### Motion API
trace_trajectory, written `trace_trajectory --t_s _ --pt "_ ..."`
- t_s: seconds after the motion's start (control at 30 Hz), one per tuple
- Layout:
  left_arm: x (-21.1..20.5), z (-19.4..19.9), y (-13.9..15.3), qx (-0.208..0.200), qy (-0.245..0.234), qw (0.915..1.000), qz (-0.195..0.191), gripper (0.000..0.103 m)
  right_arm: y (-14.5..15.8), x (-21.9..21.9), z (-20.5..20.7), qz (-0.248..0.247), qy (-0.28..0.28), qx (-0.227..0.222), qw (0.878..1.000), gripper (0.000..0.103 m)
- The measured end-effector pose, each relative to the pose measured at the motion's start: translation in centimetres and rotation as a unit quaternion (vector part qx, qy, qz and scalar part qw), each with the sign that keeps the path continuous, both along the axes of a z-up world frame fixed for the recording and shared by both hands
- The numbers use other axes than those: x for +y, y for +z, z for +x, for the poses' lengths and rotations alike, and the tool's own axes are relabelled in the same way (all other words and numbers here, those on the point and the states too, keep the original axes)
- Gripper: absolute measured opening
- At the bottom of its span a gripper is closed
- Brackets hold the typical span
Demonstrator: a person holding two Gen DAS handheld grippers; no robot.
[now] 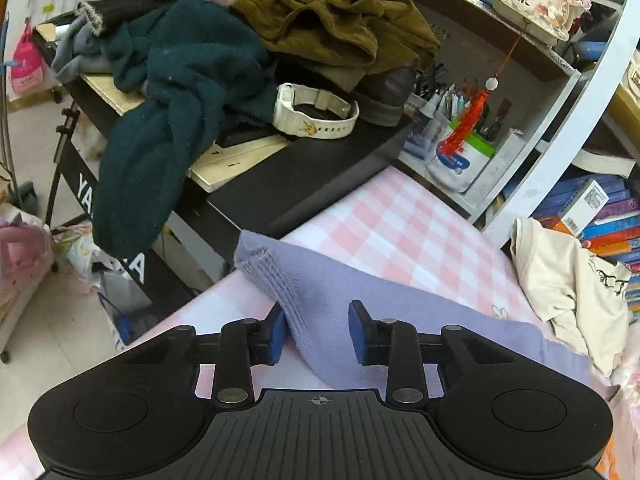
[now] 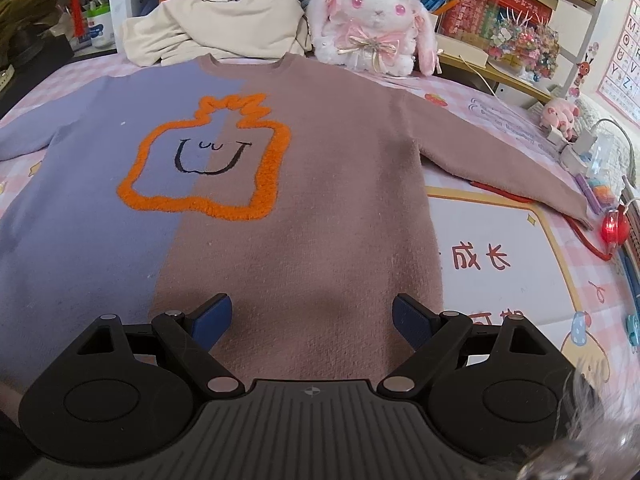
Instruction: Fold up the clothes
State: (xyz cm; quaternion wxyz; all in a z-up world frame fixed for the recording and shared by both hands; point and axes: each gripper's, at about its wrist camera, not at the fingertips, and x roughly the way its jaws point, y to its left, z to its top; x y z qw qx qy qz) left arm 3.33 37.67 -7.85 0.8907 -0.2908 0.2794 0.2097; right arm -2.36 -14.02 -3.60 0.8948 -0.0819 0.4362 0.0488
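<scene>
A: Left view first. What is lying around the left gripper (image 1: 318, 332)?

B: It is hanging over the bed (image 1: 400, 216), and the lilac sleeve (image 1: 320, 300) is rising as a ridge between its blue pads (image 1: 277, 334). The jaws are standing partly open; the left pad is touching the cloth, the right one is showing a gap, so no grip yet. The cuff is pointing up-left toward the bed's edge.

A: And room there?

B: Tight. The black keyboard (image 1: 280, 184), piled with clothes (image 1: 192, 80) and a watch (image 1: 316, 114), is running just beyond that edge. A cream top (image 1: 568, 292) is lying at the right, against the books (image 1: 608, 220).

A: Right view?

B: The right gripper (image 2: 312, 318) is standing wide open, holding nothing, just above the hem of the sweater (image 2: 320, 200). The sweater is lying flat, face up, neck pointing away, long axis running from hem to collar. Its brown sleeve (image 2: 500, 172) is stretching right and downward across the printed sheet (image 2: 500, 260).

A: Free space?

B: Bare sheet on the right; a plush rabbit (image 2: 376, 20) is sitting beyond the collar.
</scene>
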Motion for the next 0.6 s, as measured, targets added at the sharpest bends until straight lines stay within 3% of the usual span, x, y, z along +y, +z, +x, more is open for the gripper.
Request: trace_trajectory --t_s 0.03,0.1,0.17,0.3,0.4,0.6 --pt "0.0 0.0 0.0 0.000 0.002 1.0000 -0.001 0.029 0.0 0.0 0.0 0.000 0.001 0.000 1.000 0.087" --pt "0.1 0.1 0.0 0.010 0.008 0.9999 0.002 0.015 0.0 0.0 0.0 -0.001 0.002 -0.001 1.000 0.087" --pt "0.3 0.2 0.1 0.021 0.012 0.9997 0.004 0.008 0.1 0.0 0.0 -0.001 0.002 -0.001 1.000 0.087" --pt "0.4 0.0 0.2 0.024 0.014 0.9996 0.002 0.003 0.1 -0.3 -0.2 -0.002 -0.001 -0.001 1.000 0.087" --pt "-0.5 -0.5 1.4 -0.006 0.003 0.9999 0.011 0.003 0.2 -0.5 -0.4 -0.003 -0.004 -0.002 1.000 0.087" --pt "-3.9 0.2 5.4 -0.062 -0.073 0.9948 0.033 0.003 0.1 -1.2 -1.0 0.001 -0.006 -0.002 1.000 0.087"
